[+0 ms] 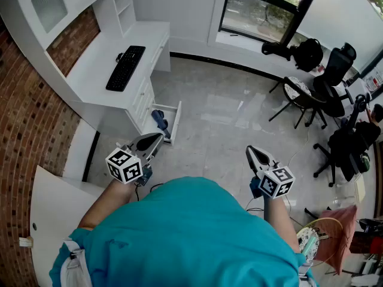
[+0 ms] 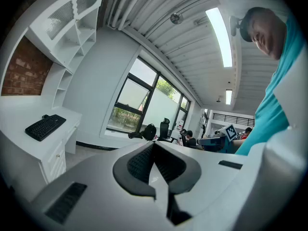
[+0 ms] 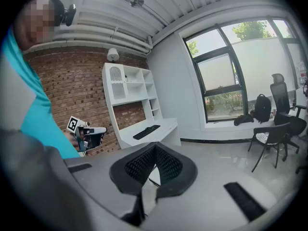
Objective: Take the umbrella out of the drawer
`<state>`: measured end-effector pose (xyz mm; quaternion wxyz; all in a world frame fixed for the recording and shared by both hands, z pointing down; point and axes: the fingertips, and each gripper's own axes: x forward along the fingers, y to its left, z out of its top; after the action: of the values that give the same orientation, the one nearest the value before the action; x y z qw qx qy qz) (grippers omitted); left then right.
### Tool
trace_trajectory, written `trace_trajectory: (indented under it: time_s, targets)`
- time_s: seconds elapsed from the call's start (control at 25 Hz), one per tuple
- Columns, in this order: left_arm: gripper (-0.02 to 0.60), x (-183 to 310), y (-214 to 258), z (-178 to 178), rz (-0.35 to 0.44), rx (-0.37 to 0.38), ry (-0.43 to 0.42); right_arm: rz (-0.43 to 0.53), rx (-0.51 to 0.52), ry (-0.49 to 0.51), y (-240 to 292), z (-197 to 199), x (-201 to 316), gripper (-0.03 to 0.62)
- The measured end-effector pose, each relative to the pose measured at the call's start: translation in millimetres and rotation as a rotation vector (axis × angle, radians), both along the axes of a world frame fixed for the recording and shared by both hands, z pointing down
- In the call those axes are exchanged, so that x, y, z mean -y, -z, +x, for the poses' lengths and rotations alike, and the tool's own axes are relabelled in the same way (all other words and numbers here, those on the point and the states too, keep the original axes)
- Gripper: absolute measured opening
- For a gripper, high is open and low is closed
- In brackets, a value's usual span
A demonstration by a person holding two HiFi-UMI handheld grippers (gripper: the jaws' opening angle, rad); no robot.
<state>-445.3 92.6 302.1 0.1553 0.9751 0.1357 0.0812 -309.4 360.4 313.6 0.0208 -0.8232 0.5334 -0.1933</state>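
Desk: we take this white desk, set against the brick wall, as our landmark; a black keyboard lies on its top.
Drawer: we see it pulled out from the desk's front, standing open over the grey floor.
Umbrella: we find it dark blue and folded, lying inside the open drawer at the desk's front; neither tool touches it.
Left gripper: we read its jaws as closed tip to tip, with nothing between them. In the head view it sits in front of the desk, with its tips just beside the drawer's near end.
Right gripper: its jaws likewise meet at the tips and grip nothing. It is held farther from the desk than the left one, well apart from the drawer, over bare floor.
Marker cubes: we note one on each gripper, at the end turned away from the desk.
Teal shirt: the person's shirt fills the lower head view, behind both grippers as seen from the desk.
Chairs and backpack: these stand well apart from the desk, across the floor by the window.
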Motion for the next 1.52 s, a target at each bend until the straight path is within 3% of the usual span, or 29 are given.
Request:
trace_trajectory:
  time_s: [0.44, 0.68, 0.84, 1.2, 1.52]
  targets:
    - [0.011, -13.4, 1.6, 17.3, 0.004, -0.005, -0.008, 0.007, 0.003, 0.001, -2.0, 13.1, -10.5, 0.018]
    - [0.011, -27.6, 2.7, 30.6, 0.008, -0.001, -0.013, 0.084, 0.064, -0.03, 3.5, 31.7, -26.1, 0.02]
    - [0.011, -39.0, 3.2, 41.0, 0.012, 0.0, -0.013, 0.082, 0.057, -0.028, 3.3, 37.9, -40.4, 0.02]
    - [0.011, -99.0, 9.8, 84.1, 0.008, -0.014, -0.031, 0.062, 0.033, -0.011, 2.1, 59.9, -95.3, 0.02]
    - [0.011, -142.9, 5.7, 108.4, -0.001, -0.006, -0.06, 0.061, 0.073, -0.02, -14.3, 78.1, -135.5, 0.02]
